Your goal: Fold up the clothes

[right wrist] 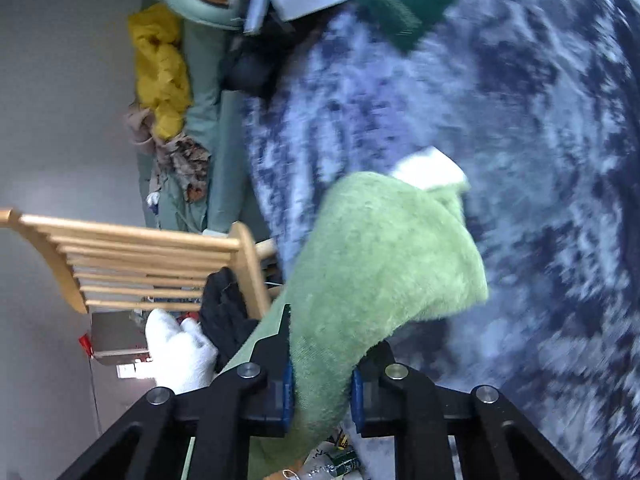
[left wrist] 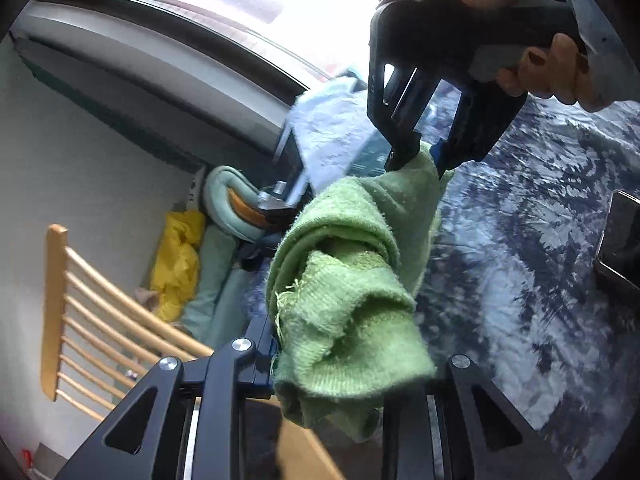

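Note:
A green terry towel (left wrist: 344, 264) hangs bunched and rolled above the blue patterned bedspread (left wrist: 520, 240). In the left wrist view my left gripper (left wrist: 332, 368) is shut on the towel's near end, and the cloth hides its fingertips. At the top of that view a hand holds my right gripper (left wrist: 416, 160), which pinches the towel's far corner. In the right wrist view the green towel (right wrist: 384, 248) passes between the blue pads (right wrist: 287, 394) of my right gripper (right wrist: 322, 394), which is shut on it. A white patch (right wrist: 432, 168) shows past the towel's far edge.
A wooden slatted chair (right wrist: 140, 264) stands at the left with a black garment (right wrist: 224, 312) and a white cloth (right wrist: 180, 348) by it. A yellow garment (right wrist: 160, 68) lies beside the bed. A dark green item (right wrist: 400, 4) rests at the far end, and a dark flat device (left wrist: 620, 236) lies at the right.

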A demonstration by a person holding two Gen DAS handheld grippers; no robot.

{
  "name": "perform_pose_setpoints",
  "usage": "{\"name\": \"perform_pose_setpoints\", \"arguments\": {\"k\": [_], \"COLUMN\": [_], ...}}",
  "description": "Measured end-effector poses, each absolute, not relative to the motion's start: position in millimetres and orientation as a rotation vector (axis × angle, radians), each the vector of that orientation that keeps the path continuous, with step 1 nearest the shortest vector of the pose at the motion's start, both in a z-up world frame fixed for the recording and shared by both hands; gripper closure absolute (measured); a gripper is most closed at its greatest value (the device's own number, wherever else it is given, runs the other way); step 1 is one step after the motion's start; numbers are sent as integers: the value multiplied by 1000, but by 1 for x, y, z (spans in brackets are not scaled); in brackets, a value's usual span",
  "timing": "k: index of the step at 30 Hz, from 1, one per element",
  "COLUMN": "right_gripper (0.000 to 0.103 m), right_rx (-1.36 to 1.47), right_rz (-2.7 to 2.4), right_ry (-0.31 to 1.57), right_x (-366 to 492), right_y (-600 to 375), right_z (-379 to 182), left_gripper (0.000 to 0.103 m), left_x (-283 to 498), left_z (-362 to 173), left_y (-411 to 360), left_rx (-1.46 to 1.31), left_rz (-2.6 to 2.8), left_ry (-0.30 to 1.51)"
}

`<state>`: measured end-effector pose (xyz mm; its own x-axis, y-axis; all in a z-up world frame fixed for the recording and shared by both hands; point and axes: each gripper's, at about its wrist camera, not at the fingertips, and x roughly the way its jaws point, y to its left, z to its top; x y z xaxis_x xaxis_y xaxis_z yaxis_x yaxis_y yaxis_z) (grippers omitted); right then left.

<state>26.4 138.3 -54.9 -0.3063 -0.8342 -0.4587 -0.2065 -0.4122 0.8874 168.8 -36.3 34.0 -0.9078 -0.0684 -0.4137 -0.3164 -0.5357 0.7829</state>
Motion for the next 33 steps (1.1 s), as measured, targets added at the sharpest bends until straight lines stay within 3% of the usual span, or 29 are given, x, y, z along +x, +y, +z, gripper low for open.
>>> {"name": "perform_pose_setpoints", "arguments": {"k": [11,22,33], "right_gripper": [86,86,87], "right_rx": [1238,1020,938], "right_rz": [-1829,-1755,-1710], "right_ry": [-1059,-676,-384], "right_x": [55,57,43], "right_y": [39,-163,-346], "right_z": [88,224,250], "left_gripper": [76,76,76], "left_x": [225,252,223], "left_z": [131,212,215], "left_y": [-125,-271,-400], "left_rx": [-425,-402,-540], "left_rz": [2810,3131,3409], "left_ry": [1452,1557,1516]}}
